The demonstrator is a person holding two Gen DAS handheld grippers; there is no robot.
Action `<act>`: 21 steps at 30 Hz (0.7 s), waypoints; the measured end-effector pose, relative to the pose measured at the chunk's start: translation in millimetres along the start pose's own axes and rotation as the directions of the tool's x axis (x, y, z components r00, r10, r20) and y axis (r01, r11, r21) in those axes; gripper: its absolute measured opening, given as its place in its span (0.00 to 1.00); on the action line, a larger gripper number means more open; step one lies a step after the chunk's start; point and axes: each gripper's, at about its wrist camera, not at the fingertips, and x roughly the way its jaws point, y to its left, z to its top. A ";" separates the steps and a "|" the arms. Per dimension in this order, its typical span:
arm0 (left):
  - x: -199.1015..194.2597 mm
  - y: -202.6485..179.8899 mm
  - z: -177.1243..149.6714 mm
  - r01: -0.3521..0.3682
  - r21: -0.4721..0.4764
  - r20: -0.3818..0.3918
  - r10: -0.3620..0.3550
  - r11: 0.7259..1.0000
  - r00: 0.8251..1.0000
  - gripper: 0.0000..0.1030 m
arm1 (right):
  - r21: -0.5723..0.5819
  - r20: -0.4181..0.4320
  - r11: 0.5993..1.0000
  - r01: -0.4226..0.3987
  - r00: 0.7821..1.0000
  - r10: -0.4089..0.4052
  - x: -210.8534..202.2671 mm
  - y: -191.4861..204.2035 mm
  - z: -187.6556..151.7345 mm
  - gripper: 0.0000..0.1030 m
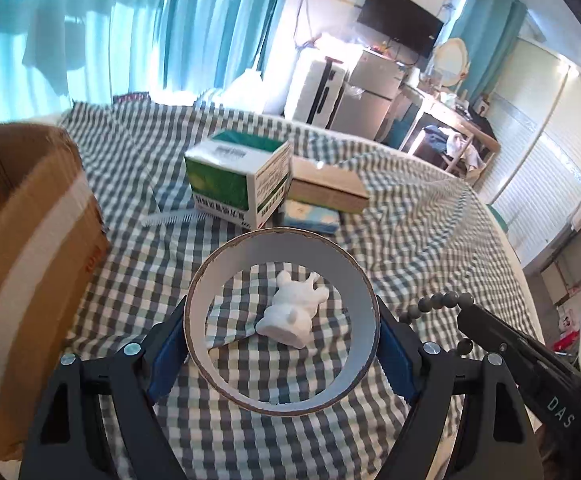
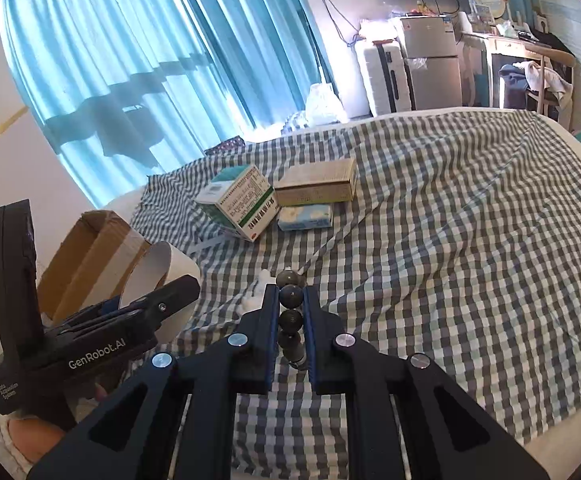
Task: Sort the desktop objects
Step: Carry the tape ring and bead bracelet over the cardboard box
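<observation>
Cardboard tape ring [image 1: 282, 320], clamped across its width by the left hand-held gripper [image 1: 282, 344], could buckle or pop free above the bed [image 1: 430, 216]. Right hand-held gripper [image 2: 290, 320] pinches a dangling bead string [image 2: 290, 312]; swinging beads might slip out.

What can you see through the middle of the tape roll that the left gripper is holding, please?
Through the tape roll, held in the left gripper, a white animal figurine lies on its side on the checked cloth. Its underside is hidden, as is the cloth behind the ring's wall.
</observation>
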 end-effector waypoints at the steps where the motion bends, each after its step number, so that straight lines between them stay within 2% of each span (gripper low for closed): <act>1: -8.3 -0.6 1.4 -0.001 0.006 0.009 0.001 1.000 1.000 0.82 | 0.004 0.006 1.000 -0.003 1.000 0.003 -6.6 1.7 0.7 0.11; 7: -50.0 8.5 10.6 -0.010 -0.009 0.045 0.010 1.000 0.999 0.82 | -0.009 0.055 1.000 -0.007 0.998 0.008 -43.7 22.0 7.3 0.11; 14: -97.9 15.2 22.5 -0.011 0.000 0.096 0.011 1.000 0.995 0.82 | -0.084 0.090 0.996 -0.032 0.995 0.040 -74.9 69.0 15.6 0.11; 17: -116.2 24.4 26.4 -0.062 -0.012 0.096 0.063 0.998 0.993 0.82 | -0.126 0.101 0.990 -0.060 0.992 0.073 -86.2 94.2 19.1 0.11; 21: -136.9 45.0 32.1 -0.082 -0.054 0.107 0.087 0.995 0.990 0.82 | -0.184 0.091 0.978 -0.100 0.989 0.119 -86.5 132.7 19.4 0.11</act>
